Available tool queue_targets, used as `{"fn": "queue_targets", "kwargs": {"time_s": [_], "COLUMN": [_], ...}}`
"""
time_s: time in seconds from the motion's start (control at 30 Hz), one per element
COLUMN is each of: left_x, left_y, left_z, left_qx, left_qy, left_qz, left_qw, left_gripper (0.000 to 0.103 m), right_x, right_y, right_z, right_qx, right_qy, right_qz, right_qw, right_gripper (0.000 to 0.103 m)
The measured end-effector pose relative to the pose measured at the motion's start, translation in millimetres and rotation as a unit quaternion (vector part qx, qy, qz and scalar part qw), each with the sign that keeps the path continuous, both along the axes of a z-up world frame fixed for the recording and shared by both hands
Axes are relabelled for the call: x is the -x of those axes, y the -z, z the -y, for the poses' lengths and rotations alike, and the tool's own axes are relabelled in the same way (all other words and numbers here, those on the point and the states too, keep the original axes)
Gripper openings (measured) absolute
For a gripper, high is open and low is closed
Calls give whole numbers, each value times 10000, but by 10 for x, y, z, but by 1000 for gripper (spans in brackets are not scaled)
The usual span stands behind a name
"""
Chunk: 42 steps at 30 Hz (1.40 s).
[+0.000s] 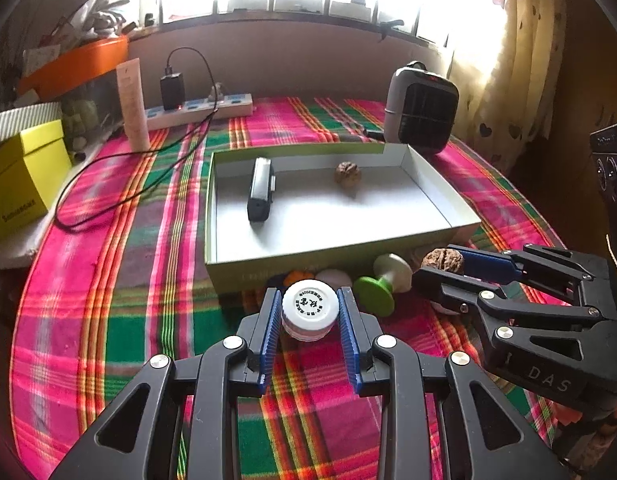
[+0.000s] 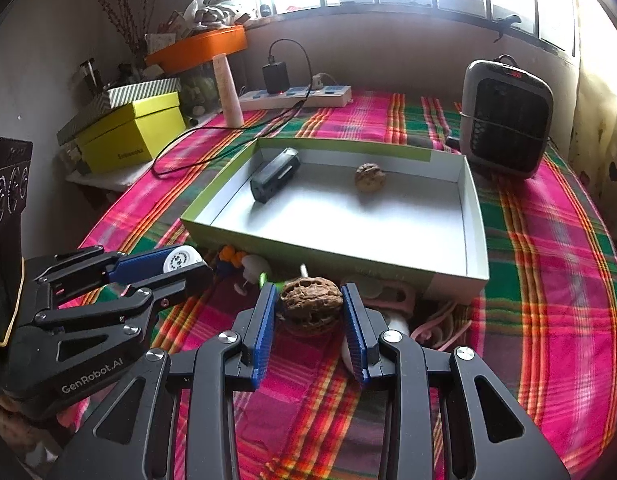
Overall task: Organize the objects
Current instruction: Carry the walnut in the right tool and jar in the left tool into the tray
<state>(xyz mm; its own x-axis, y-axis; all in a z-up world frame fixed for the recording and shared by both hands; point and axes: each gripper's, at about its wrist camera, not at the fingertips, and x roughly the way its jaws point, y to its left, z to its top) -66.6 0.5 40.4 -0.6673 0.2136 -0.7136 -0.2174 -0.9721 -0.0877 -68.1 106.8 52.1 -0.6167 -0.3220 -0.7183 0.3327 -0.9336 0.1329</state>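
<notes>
My left gripper (image 1: pixel 309 308) is shut on a small white bottle (image 1: pixel 309 312) with a printed cap, held just above the plaid cloth in front of the box. My right gripper (image 2: pixel 310 306) is shut on a brown walnut (image 2: pixel 310 309), close beside the left one. Each gripper shows in the other's view: the right gripper (image 1: pixel 440 268) with the walnut (image 1: pixel 443 260), the left gripper (image 2: pixel 188 266) with the bottle (image 2: pixel 183 260). The shallow green-sided box (image 1: pixel 236 272) holds a dark rectangular device (image 1: pixel 260 190) and a second walnut (image 1: pixel 347 173).
Small items lie against the box's front wall: a green and white spool (image 1: pixel 382 284), orange and pale pieces (image 1: pixel 298 276), pink loops (image 2: pixel 432 328). A heater (image 1: pixel 422 108), a power strip (image 1: pixel 200 110), a black cable (image 1: pixel 120 184), a tall tube (image 1: pixel 133 106) and a yellow box (image 1: pixel 22 176) stand around.
</notes>
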Motion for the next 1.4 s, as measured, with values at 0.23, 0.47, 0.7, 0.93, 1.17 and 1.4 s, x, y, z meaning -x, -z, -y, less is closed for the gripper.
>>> {"fn": "queue_targets", "kwargs": {"time_s": [0.23, 0.47, 0.7, 0.93, 1.17, 1.4], "left_x": [154, 334, 559, 825, 1038, 1241], "left_y": [-74, -102, -101, -91, -38, 36], "left_z": [-42, -68, -126, -199, -239, -304], "left_qx": [8, -23, -3, 45, 52, 129], "left_qy": [11, -9, 6, 61, 92, 134], "left_qz": [-103, -130, -133, -161, -86, 5], "left_qw": [9999, 9999, 9999, 9998, 9999, 9998], "left_gripper": [26, 26, 26, 26, 26, 26], "right_x": [107, 277, 531, 804, 1042, 1277], "right_y": [-47, -71, -84, -61, -2, 77], "right_z": [-64, -132, -201, -283, -340, -370], "right_qx": [5, -24, -80, -91, -196, -328], "right_qy": [71, 118, 201, 354, 421, 478], "right_qz": [-63, -99, -133, -91, -26, 87], "right_qw": [10000, 9999, 9997, 9993, 9989, 9983], "right_gripper": [34, 34, 34, 34, 34, 34]}}
